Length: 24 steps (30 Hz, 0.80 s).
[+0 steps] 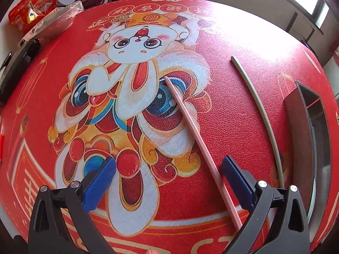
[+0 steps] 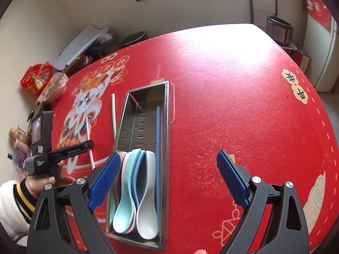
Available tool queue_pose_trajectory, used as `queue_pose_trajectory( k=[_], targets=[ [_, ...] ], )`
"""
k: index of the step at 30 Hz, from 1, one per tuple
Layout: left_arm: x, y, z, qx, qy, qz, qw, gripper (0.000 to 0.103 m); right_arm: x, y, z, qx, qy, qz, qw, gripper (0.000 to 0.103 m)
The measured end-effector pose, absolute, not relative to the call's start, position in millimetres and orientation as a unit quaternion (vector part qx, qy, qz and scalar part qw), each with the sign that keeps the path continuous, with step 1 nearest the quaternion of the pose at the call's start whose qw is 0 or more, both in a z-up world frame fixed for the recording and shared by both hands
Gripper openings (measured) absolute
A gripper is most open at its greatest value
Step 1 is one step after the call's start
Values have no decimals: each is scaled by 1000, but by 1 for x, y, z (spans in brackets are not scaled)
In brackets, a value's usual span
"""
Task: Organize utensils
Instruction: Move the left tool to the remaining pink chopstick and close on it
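Observation:
A pink chopstick (image 1: pixel 191 124) lies on the red tablecloth and runs between the fingers of my open left gripper (image 1: pixel 168 171), nearer the right pad (image 1: pixel 235 175). A pale green chopstick (image 1: pixel 262 108) lies to its right, beside the steel tray (image 1: pixel 305 99). In the right wrist view the steel tray (image 2: pixel 166 139) holds several stacked spoons (image 2: pixel 135 188) and a blue chopstick (image 2: pixel 158 148). My right gripper (image 2: pixel 167 180) hangs open above the tray's near end. The left gripper (image 2: pixel 70 148) shows at the left, over the pink chopstick (image 2: pixel 90 141), with the green chopstick (image 2: pixel 114 110) next to the tray.
Red snack bags (image 1: pixel 31 6) and a clear plastic bag (image 1: pixel 57 17) sit at the table's far left edge, beside a black device (image 1: pixel 19 63). A person's hand and striped cuff (image 2: pixel 23 192) hold the left gripper. A metal bin (image 2: pixel 279 31) stands beyond the far right edge.

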State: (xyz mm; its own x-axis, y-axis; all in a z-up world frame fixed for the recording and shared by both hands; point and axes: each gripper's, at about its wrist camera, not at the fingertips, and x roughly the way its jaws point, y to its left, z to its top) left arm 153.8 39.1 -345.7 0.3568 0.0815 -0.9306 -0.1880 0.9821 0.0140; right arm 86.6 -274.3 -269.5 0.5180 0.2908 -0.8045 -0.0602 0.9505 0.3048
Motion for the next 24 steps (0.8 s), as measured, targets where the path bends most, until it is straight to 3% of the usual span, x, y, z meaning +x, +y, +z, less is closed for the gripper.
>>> queue_pose_trajectory(
  k=[24],
  targets=[
    [159, 38, -346, -55, 576, 94, 810, 98, 90, -284, -277, 147, 485, 92, 857, 89]
  ],
)
